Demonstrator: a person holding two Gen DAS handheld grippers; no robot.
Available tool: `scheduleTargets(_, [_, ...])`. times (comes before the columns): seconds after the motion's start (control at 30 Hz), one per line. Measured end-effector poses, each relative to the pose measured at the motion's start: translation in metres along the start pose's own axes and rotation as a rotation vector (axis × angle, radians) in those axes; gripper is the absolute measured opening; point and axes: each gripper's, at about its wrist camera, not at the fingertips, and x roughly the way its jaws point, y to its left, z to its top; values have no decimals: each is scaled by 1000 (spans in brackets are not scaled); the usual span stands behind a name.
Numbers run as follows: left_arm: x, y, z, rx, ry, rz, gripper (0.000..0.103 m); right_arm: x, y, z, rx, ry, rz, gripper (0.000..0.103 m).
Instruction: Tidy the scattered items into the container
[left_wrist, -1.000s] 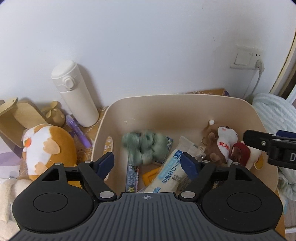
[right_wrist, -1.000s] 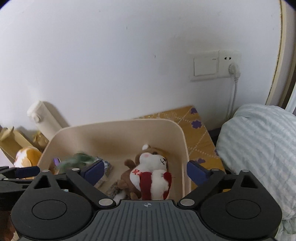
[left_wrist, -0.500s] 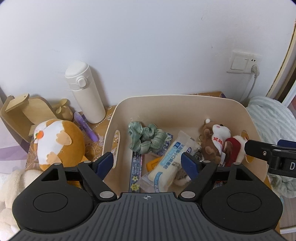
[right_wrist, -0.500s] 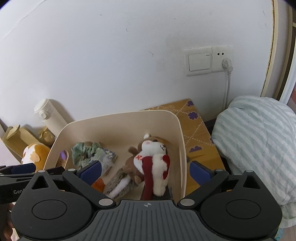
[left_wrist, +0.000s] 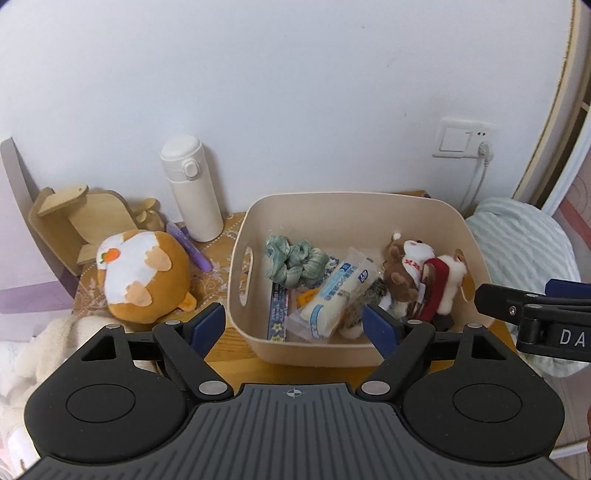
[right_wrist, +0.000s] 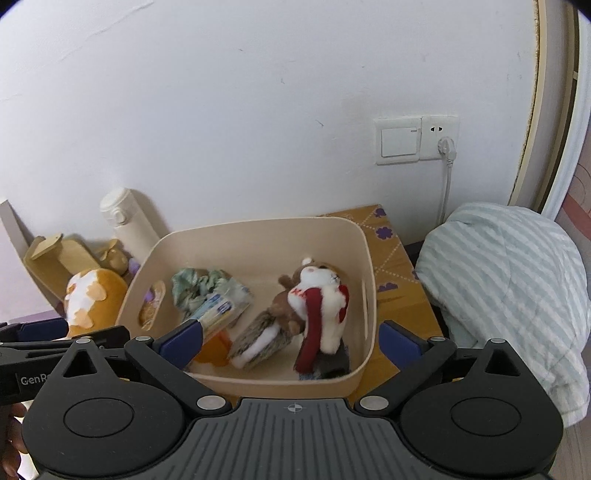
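One beige container (left_wrist: 469, 236) sits on the table, holding one green scrunchie (left_wrist: 295, 260), one white packet (left_wrist: 332, 295) and one brown-and-white plush (left_wrist: 413, 269). Outside, left of it: one orange plush (left_wrist: 144, 273), one white flask (left_wrist: 192, 188), one purple pen (left_wrist: 190, 245). Left gripper (left_wrist: 293, 325) and right gripper (right_wrist: 290, 341): fingers apart, holding nothing. Only the right view shows the grey item (right_wrist: 332, 360) under the plush.

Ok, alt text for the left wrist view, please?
Open, empty left claw above a beige bin holding a green scrunchie, a snack packet and a plush hamster. An orange plush and white flask sit outside, left.
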Motion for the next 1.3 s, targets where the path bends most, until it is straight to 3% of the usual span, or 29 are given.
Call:
scheduleTargets(0.77, [-132, 11, -65, 32, -82, -12, 83, -117, 36, -69, 11, -53, 6, 103])
scheduleTargets(1.3, [-211, 17, -129, 41, -79, -53, 83, -210, 58, -133, -26, -81, -19, 103])
